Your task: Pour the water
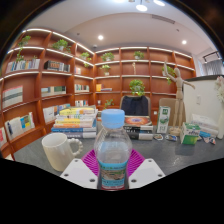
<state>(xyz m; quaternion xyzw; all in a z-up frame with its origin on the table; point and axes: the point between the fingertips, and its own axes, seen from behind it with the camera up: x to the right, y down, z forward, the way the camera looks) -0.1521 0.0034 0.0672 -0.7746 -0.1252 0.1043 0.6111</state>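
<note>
Jaws of the gripper (113, 172) stand close around a clear plastic water bottle (113, 150), its lower body sitting between the two white fingers, whose magenta pads (93, 160) show at either side of it. Whether both pads press on the plastic or a thin gap remains cannot be told, since the bottle's own body hides the inner faces and its base is cut off below.

The bottle is upright, round and ribbed, see-through with a pale blue screw cap (113, 118) still on; how much water it holds is hard to make out through the clear wall. Just to its left, apart from the fingers, a white ceramic mug (58, 151) with a smooth glazed look and a handle on its right side stands on the dark grey table (178, 158).

Beyond the bottle lies a stack of books (76, 122), with small boxes and a green-and-white carton (163, 121) to the right; their printing is too small to read. A dark office chair (134, 105) sits behind the table. Curved wooden bookshelves (50, 72) fill the back wall, holding books and potted plants (137, 87), and a pale wooden giraffe-like figure (177, 95) stands at the right.
</note>
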